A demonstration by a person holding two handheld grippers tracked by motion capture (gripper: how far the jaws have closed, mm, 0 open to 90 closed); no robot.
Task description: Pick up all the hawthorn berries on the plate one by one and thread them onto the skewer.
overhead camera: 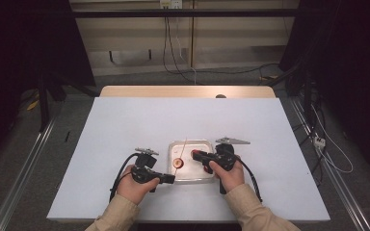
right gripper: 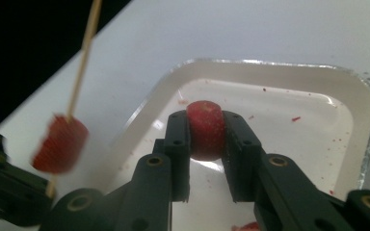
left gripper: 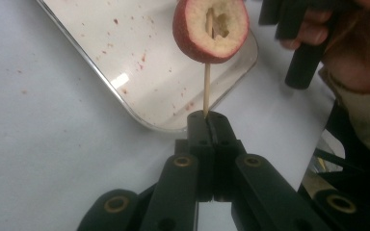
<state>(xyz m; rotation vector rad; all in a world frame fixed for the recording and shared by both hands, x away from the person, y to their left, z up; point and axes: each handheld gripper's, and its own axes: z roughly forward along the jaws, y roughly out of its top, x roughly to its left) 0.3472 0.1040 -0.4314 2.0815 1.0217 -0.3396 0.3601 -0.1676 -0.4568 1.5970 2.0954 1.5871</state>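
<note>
A thin wooden skewer stands clamped in my left gripper, whose jaws are shut on its lower end. A red fruit slice with a pale cut face is threaded on the skewer, seen in the high view as the slice over the tray. My right gripper is shut on a second red fruit piece, held above the white foil tray. In the high view this right gripper sits just right of the skewered slice, and the left gripper points at the tray's near left.
The tray rests on a white table sheet, with red juice specks inside it and another fruit scrap at its near edge. A person's hands and beige sleeves come in from the bottom. Dark floor and cables surround the table.
</note>
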